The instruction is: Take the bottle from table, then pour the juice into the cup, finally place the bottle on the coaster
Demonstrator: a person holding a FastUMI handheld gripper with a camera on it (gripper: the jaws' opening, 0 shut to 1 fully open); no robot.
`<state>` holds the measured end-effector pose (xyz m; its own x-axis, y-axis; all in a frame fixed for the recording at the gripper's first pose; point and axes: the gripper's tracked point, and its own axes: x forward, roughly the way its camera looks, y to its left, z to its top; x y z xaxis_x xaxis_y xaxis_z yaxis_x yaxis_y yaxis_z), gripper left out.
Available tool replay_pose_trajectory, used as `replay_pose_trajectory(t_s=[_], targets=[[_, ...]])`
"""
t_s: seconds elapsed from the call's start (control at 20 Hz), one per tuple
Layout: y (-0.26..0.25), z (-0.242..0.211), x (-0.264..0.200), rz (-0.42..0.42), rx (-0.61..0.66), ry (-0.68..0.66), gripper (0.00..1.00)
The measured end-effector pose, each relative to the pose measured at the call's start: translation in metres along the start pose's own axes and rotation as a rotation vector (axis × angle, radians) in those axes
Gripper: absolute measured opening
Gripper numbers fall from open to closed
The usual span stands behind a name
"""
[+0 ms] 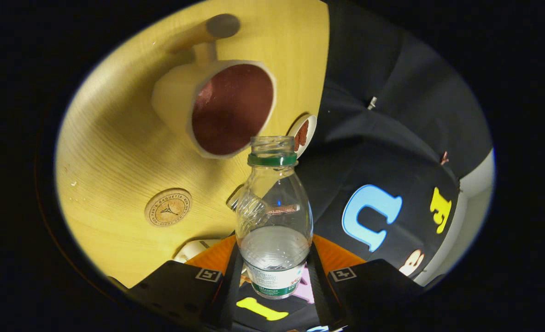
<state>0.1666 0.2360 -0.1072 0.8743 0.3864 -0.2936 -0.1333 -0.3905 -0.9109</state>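
Note:
My gripper is shut on a clear plastic bottle with a green neck ring and no cap; both fingers press on its lower body. The bottle holds a little clear liquid near its base. Its open mouth points toward a cream cup with a dark red inside, which stands on the yellow wooden table just beyond the bottle. The whole scene appears tilted. A round wooden coaster with a printed emblem lies on the table left of the bottle, nearer to me than the cup.
A small white disc with a brown butterfly print lies by the table's edge, right of the cup. A wooden peg with a grey end lies beyond the cup. The black cloth wall hangs past the table's edge.

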Motion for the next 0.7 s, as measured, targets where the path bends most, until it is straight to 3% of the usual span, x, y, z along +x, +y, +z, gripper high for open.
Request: replay_pose_trajectory(t_s=[0.25, 0.45, 0.7], targets=[[-0.023, -0.024, -0.021, -0.038, 0.293, 0.034, 0.7], [-0.041, -0.047, -0.038, -0.037, 0.612, 0.055, 0.7], [-0.068, -0.074, -0.063, -0.079, 0.859, 0.042, 0.7]])
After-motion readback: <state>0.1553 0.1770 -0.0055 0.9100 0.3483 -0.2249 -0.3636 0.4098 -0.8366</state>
